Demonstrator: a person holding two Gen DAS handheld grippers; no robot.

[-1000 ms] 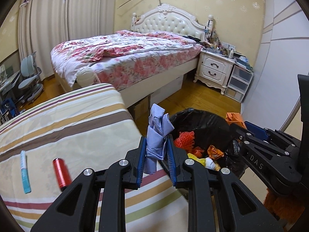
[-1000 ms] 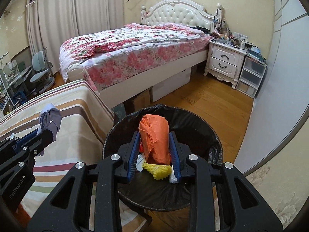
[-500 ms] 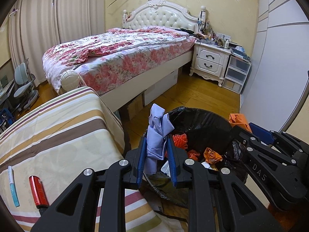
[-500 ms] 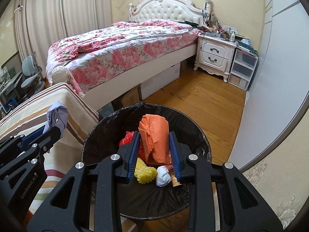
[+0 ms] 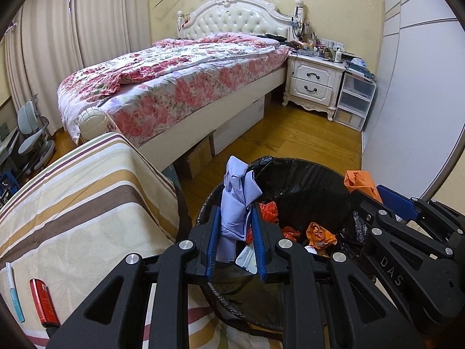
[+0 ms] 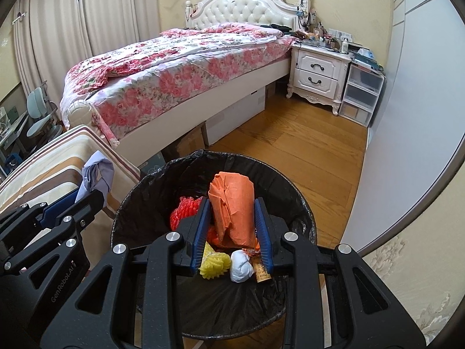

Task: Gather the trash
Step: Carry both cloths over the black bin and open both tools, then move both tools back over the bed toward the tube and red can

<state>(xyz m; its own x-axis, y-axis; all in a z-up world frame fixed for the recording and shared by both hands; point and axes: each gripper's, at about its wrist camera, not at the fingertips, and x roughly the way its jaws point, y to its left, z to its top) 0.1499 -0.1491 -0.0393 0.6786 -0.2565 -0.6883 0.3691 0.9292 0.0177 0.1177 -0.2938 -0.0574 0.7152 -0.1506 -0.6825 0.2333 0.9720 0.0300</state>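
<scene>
Two tongs, both loaded: your left gripper (image 5: 234, 234) is closed on a crumpled lilac wad (image 5: 236, 203), soft and creased like tissue, and your right gripper (image 6: 231, 226) is clamped on a wrinkled orange wad (image 6: 232, 209), papery and roughly cylindrical. Both hang above the bin (image 6: 128, 203): the orange one over the middle, the lilac one over its near-left rim. If you let the lilac wad go here, it may catch the edge and fall between the bin and the striped cover (image 5: 87, 203). The glossy black liner (image 5: 305, 180) is loose and could snag a finger. A red cylinder (image 5: 43, 302) and a pen (image 5: 14, 296) lie on the cover, probably uncollected.
</scene>
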